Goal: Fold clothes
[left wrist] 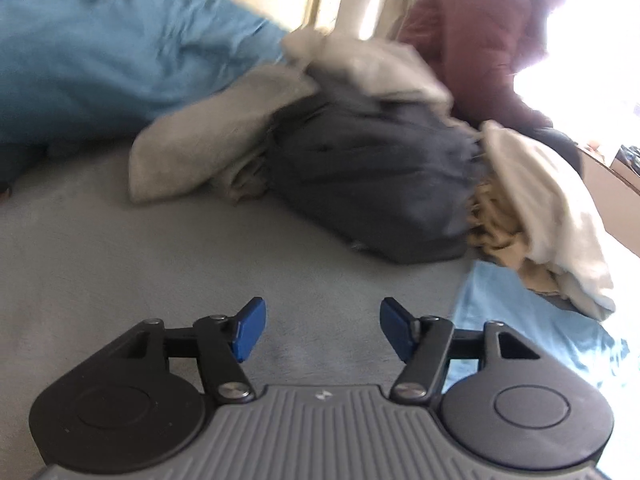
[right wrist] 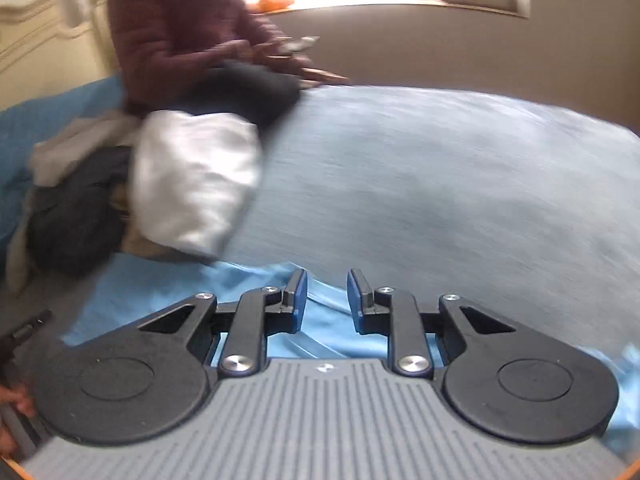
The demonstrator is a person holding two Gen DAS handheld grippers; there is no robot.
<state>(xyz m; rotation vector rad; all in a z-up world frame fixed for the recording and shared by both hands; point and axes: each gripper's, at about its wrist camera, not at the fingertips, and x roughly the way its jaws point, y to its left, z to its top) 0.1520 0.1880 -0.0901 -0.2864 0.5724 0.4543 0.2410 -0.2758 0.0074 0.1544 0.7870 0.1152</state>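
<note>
Blur smears the clothes pile (left wrist: 360,168) at frame centre; pale blue garment (right wrist: 168,296) runs under my right gripper (right wrist: 327,298), narrowly parted, gripping nothing; my left gripper (left wrist: 322,330) spread, empty.

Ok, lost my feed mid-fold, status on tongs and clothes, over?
Left tongs open, empty. Right tongs open, over the light blue garment, not gripping it. Unfolded clothes pile beyond on the bed. Person in maroon jacket seated behind the pile.

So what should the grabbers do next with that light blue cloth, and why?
Probably lower the right gripper onto the light blue cloth and pinch its edge. Both grippers look empty and open, the left gripper over bare bed cover, and that cloth lies flat right under the right one.
</note>
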